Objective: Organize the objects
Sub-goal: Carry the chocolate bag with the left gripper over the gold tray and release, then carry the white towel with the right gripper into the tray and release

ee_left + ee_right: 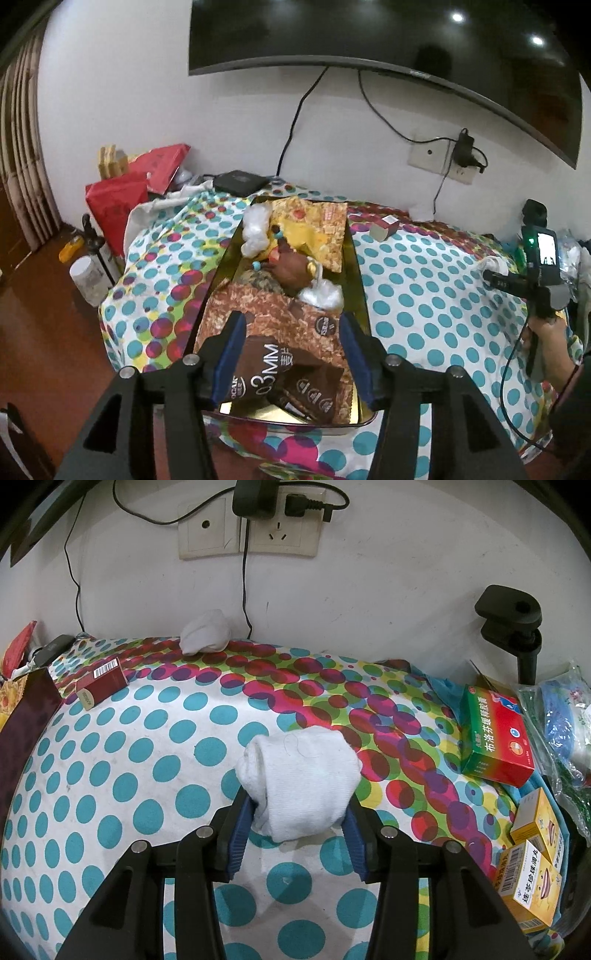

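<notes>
While the left gripper (291, 354) hangs with its fingers apart over the gold tray (360, 280), touching none of the brown packets (280, 384) lying inside, the right gripper (299, 827) is clamped on 1 rolled white sock (301, 786) above the dotted cloth (147, 760). A 2nd sock (205, 631) lies by the wall. Right of them sit 1 green-red box (496, 738) and 2 yellow boxes (537, 856); 1 dark red box (101, 685) lies left.

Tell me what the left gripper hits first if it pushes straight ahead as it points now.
Probably the brown snack packet lying in the gold tray, between the open left gripper fingers; depth is uncertain.
</notes>
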Motion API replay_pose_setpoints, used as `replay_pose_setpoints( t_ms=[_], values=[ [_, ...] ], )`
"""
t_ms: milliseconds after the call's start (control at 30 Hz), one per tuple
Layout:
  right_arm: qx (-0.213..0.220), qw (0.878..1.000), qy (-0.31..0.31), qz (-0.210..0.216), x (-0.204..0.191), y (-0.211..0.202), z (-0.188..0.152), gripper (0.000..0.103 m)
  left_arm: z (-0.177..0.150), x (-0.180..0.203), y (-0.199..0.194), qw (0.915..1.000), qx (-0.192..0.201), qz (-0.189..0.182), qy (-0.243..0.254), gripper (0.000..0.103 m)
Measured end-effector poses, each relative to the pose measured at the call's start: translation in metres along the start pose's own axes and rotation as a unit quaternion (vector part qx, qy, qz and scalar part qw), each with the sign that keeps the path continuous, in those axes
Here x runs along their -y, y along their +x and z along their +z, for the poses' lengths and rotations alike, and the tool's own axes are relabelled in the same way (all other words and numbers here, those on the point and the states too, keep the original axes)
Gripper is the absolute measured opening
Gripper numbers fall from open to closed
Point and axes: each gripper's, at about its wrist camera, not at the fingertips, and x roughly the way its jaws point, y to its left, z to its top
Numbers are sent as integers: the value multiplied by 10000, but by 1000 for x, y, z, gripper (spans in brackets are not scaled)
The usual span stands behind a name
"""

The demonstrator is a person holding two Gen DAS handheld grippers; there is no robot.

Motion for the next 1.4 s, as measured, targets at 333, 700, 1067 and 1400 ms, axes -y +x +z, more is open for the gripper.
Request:
replay_pose_setpoints(
  t_ms=[333,700,1067,1400],
  values=[
    [43,10000,-60,60,-1,-2,3,43,-3,2,-1,10000,31,-31,11,54],
    [243,9995,-51,197,1,-10,6,43,-5,-2,3,9995,97,-268,-94,54],
    [150,9996,76,220,-1,-11,14,43,9,-20,14,9980,-17,-638,-19,54],
    [589,9801,-695,1766,-135,-67,63,43,15,-59,8,9973,100,-548,-480,54]
  ],
)
